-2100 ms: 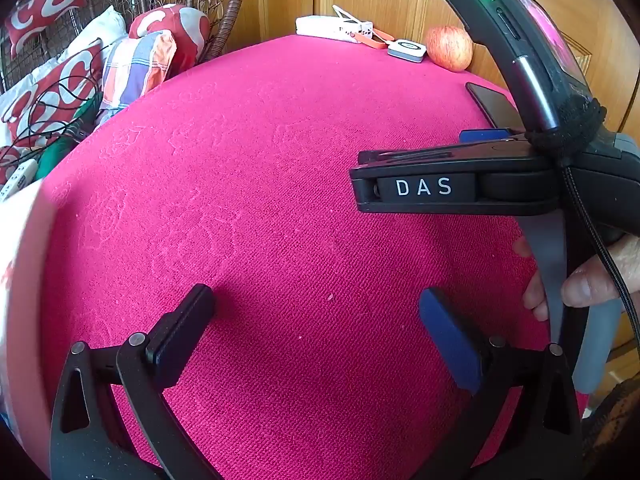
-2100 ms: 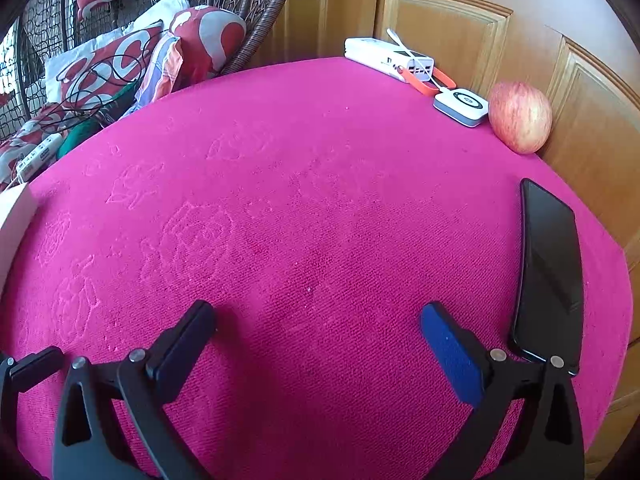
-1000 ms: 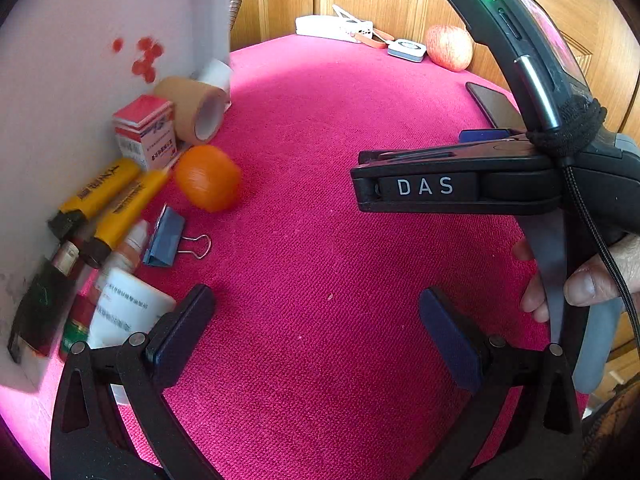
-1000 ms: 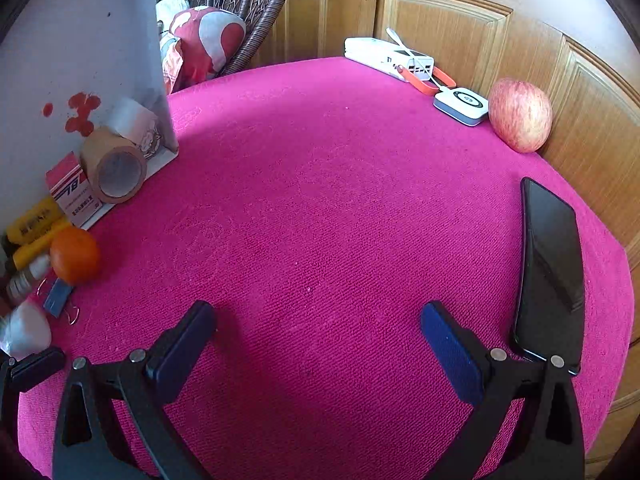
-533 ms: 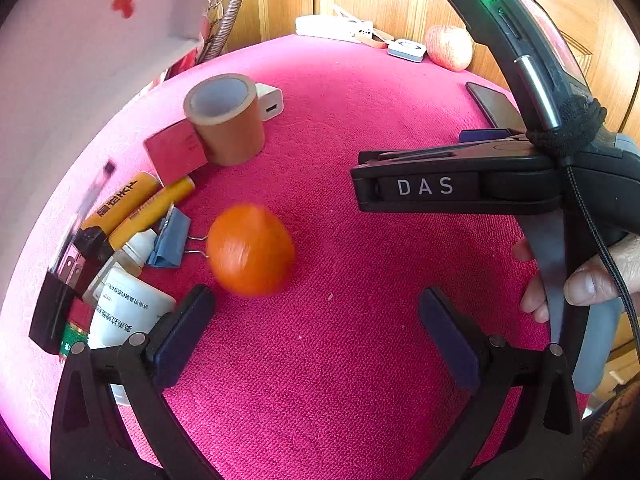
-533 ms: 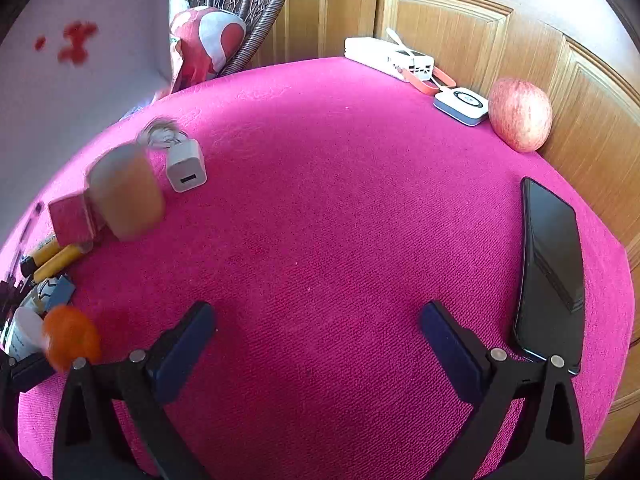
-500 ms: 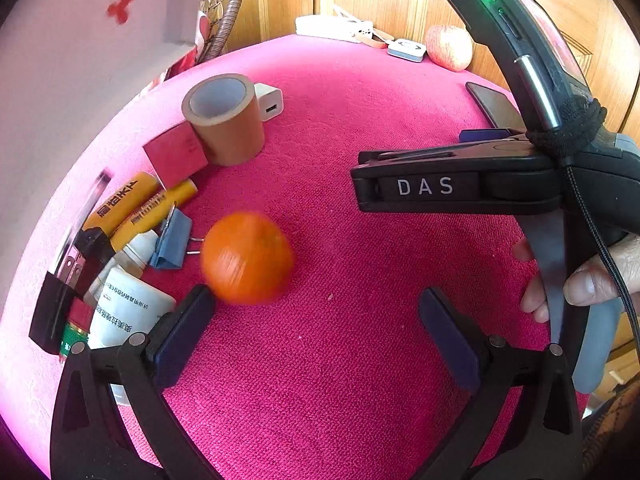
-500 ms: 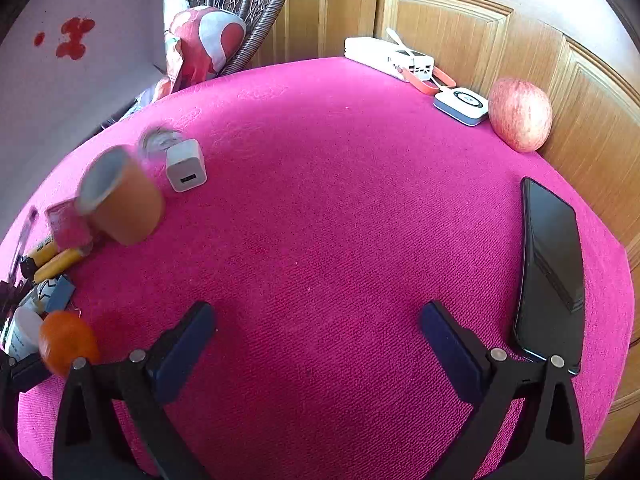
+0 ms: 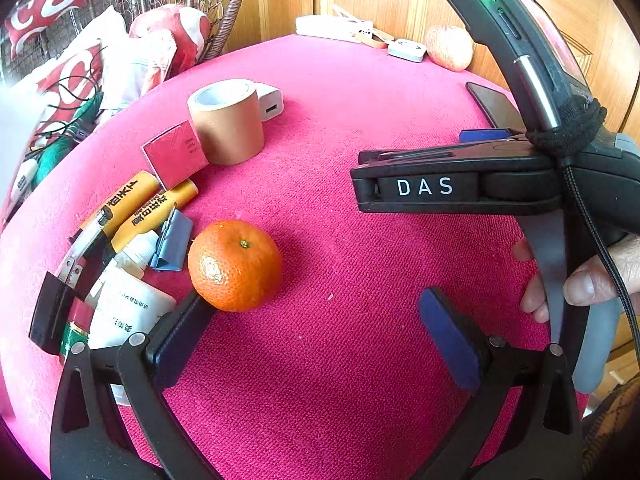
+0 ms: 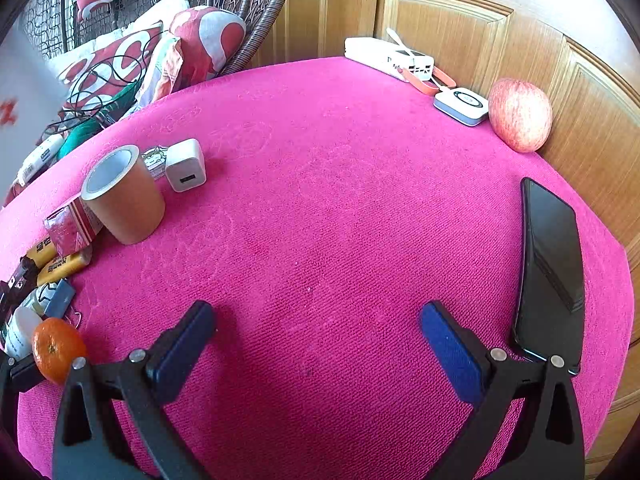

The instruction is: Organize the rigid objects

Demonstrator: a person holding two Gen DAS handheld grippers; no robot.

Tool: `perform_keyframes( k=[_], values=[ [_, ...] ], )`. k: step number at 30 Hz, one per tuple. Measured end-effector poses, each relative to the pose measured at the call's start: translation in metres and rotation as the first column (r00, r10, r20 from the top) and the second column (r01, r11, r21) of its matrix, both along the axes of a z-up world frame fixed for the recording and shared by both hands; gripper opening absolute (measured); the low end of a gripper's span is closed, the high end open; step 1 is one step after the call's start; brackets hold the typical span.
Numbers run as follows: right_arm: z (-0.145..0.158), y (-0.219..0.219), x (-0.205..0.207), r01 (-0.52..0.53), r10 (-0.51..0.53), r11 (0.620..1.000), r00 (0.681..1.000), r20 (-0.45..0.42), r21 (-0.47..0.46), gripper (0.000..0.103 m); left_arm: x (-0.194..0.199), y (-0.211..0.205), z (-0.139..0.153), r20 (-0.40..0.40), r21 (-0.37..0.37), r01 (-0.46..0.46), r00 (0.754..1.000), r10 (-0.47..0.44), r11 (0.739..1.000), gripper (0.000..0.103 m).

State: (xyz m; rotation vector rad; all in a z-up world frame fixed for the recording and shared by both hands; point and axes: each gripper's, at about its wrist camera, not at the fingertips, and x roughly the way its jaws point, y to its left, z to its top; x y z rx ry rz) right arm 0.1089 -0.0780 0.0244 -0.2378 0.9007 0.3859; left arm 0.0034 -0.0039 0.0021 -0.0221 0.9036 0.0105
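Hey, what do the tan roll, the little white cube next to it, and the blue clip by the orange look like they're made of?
Tan roll: likely packing tape, smooth matte brown film wound on a pale core that looks like cardboard.
White cube: glossy hard plastic, with a USB slot on one face, so probably a charger.
Blue clip: a binder clip, seemingly painted sheet metal, folded thin with crisp edges; wire handle shows in the right wrist view.

A home, wood-panelled doors (image 10: 460, 20), wicker chair (image 10: 256, 20) with cushions (image 10: 204, 40), pink-clothed table (image 10: 340, 200)

A pink cloth (image 10: 360, 208) is spread over the table; patterned cushions (image 10: 120, 60) are piled in a wicker chair (image 10: 256, 20) before wooden doors (image 10: 460, 32).
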Motion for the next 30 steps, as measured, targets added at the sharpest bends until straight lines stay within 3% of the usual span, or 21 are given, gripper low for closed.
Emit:
perform_keyframes(
  k=[26, 30],
  values=[
    [0.0010, 0.0007, -0.0001, -0.008, 0.008, 1.000, 1.000, 0.001, -0.003, 0.103, -0.0001, 0.0002, -0.0003, -0.005, 0.001, -0.001, 1.000, 0.001, 1.000, 0.103],
    [0.0031, 0.0020, 0.0072, -0.071, 0.070, 0.997, 0.996, -0.056, -0.028, 0.103, 0.0001, 0.0006, -0.0004, -0.003, 0.001, -0.001, 1.000, 0.001, 1.000, 0.103]
  ],
)
